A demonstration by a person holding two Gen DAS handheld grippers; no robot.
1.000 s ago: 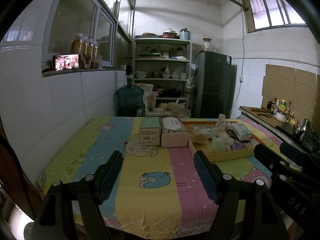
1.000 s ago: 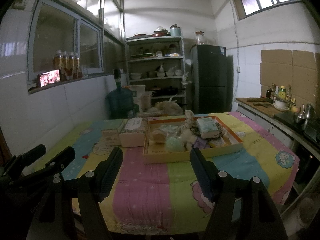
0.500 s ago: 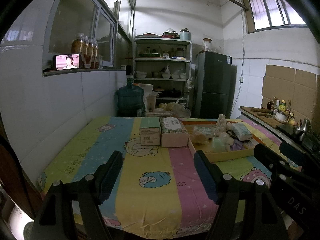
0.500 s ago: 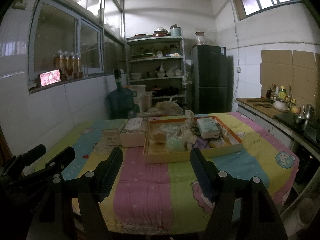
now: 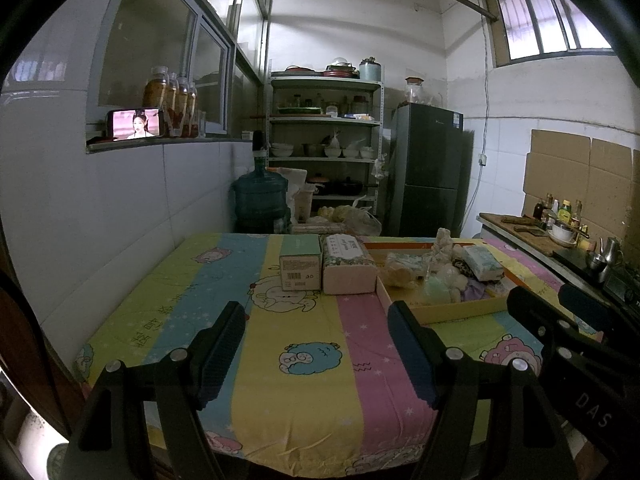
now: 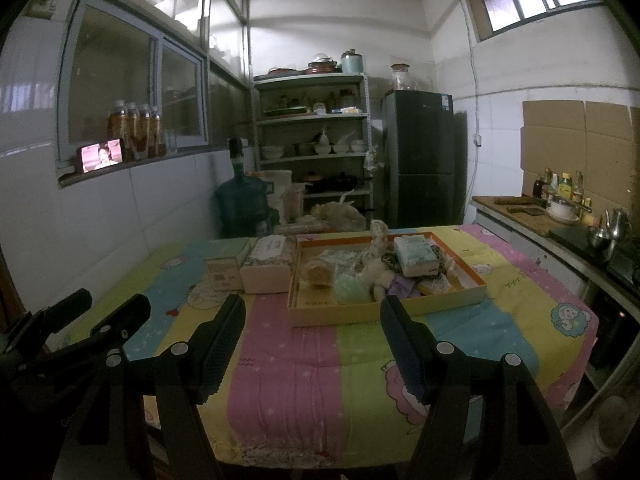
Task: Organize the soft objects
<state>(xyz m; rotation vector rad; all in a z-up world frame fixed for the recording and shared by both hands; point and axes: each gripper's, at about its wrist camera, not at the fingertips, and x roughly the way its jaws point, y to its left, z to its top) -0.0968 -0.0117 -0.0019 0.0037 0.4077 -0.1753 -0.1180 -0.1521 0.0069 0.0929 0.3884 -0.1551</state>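
Left wrist view shows the left gripper [image 5: 316, 338] spread wide with nothing between its fingers, hanging over the near edge of the table [image 5: 304, 400], which wears a striped cartoon cloth. At 12 o'clock from it stand a green box [image 5: 301, 262] and a tissue pack [image 5: 347, 264], touching side by side. At 1 o'clock sits the tray [image 5: 452, 307], just beside the pack, holding the soft things: a bun-like lump [image 5: 396, 274], a mint puff [image 5: 436, 288], a white plush [image 5: 444, 242] and a wrapped tissue packet [image 5: 482, 262] on top of the heap.

Right wrist view shows the right gripper [image 6: 312, 334] likewise spread and empty, with the tray [image 6: 360, 314] at 12 o'clock, near its fingertips but apart. The left gripper [image 6: 104, 320] shows at 9 o'clock. A phone [image 6: 102, 156] glows on the window ledge at 10 o'clock.
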